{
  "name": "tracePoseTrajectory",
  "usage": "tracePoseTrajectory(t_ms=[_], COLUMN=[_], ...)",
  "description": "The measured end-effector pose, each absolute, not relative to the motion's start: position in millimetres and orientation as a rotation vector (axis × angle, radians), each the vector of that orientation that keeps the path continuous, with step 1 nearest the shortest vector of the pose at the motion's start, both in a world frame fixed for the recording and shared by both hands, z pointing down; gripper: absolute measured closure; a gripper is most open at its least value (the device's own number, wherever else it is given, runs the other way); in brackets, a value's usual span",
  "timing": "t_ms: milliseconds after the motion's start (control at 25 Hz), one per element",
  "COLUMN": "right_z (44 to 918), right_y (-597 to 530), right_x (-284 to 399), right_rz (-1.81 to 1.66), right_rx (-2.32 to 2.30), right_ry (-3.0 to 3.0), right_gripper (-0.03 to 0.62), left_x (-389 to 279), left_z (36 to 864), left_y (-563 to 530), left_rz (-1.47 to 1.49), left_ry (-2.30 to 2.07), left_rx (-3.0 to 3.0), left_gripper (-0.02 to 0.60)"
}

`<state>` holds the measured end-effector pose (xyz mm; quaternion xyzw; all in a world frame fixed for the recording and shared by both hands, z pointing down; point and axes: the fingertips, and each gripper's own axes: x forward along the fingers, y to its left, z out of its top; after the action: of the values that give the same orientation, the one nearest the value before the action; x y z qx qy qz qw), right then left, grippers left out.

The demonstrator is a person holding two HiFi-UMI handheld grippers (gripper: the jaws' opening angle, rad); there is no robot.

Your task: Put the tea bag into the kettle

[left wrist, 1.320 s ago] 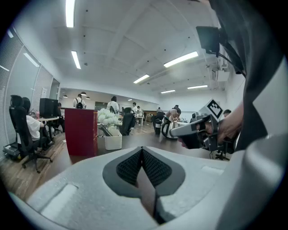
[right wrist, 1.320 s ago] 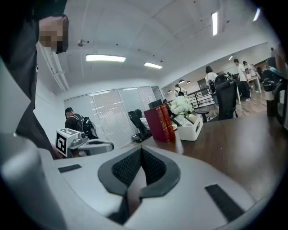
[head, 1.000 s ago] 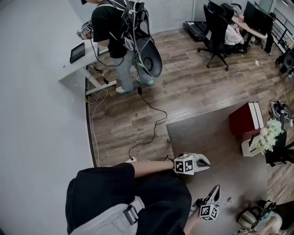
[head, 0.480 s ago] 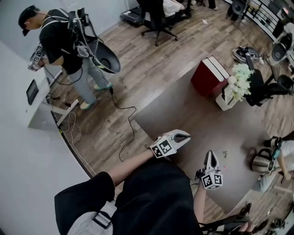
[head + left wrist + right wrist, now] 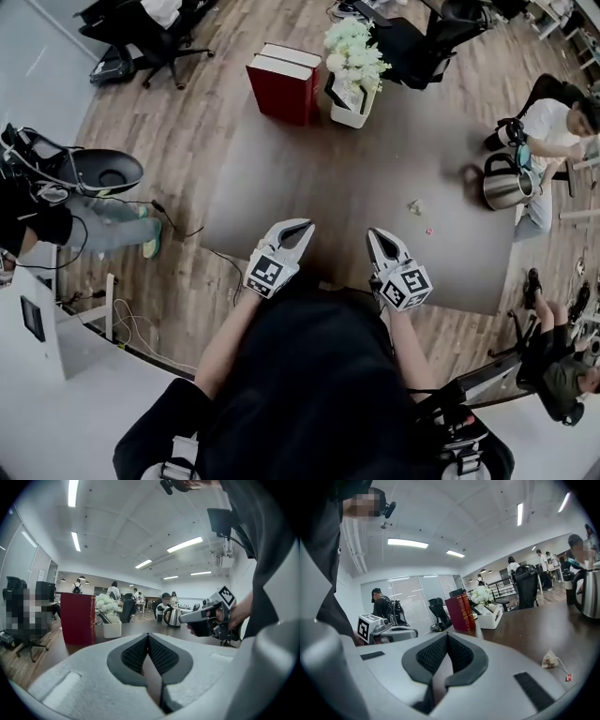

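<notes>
The tea bag (image 5: 413, 206) (image 5: 550, 659) lies flat on the dark table (image 5: 337, 178), its string running to a small red tag (image 5: 429, 231) (image 5: 568, 677). The steel kettle (image 5: 503, 183) (image 5: 590, 595) (image 5: 172, 616) stands at the table's right edge. Both grippers hover over the near table edge, side by side. My left gripper (image 5: 294, 231) (image 5: 148, 635) is shut and holds nothing. My right gripper (image 5: 379, 237) (image 5: 447, 634) is shut too, also with nothing in it, and the tea bag lies ahead of it to the right.
Two red books (image 5: 284, 70) (image 5: 461, 612) and a white box of white flowers (image 5: 352, 66) (image 5: 487, 616) stand at the table's far side. A seated person (image 5: 553, 122) is close beside the kettle. Office chairs and other people stand around the table.
The head view has swung round from the floor and wall to face the table. Both grippers now sit side by side at its near edge, jaws still shut.
</notes>
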<state>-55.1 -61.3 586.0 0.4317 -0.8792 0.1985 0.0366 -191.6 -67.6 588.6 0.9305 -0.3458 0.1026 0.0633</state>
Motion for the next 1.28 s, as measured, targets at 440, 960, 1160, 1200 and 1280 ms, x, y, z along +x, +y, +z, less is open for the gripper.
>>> tracePoseTrajectory(t_ms=[440, 960, 1160, 1200, 1280], right_z=[623, 671, 688, 692, 700], right_y=[-62, -81, -88, -89, -91], right_x=[-10, 25, 39, 42, 47], right_rz=[0.676, 0.657, 0.626, 0.624, 0.622], right_rx=[1.39, 1.381, 1.365, 1.361, 1.352], right_ry=[-2.593, -2.489, -2.44, -2.43, -2.416], right_gripper=[0.588, 0.588, 0.588, 0.588, 0.586], left_x=[-177, -183, -187, -188, -191], left_z=[603, 623, 629, 630, 632], left_y=[-60, -51, -46, -45, -45], left_rz=[0.388, 0.514, 0.551, 0.556, 0.565], left_ry=[-1.003, -1.007, -0.996, -0.997, -1.009], left_rx=[2.79, 2.725, 2.707, 2.704, 2.695], left_gripper=[0.577, 0.577, 0.577, 0.577, 0.577])
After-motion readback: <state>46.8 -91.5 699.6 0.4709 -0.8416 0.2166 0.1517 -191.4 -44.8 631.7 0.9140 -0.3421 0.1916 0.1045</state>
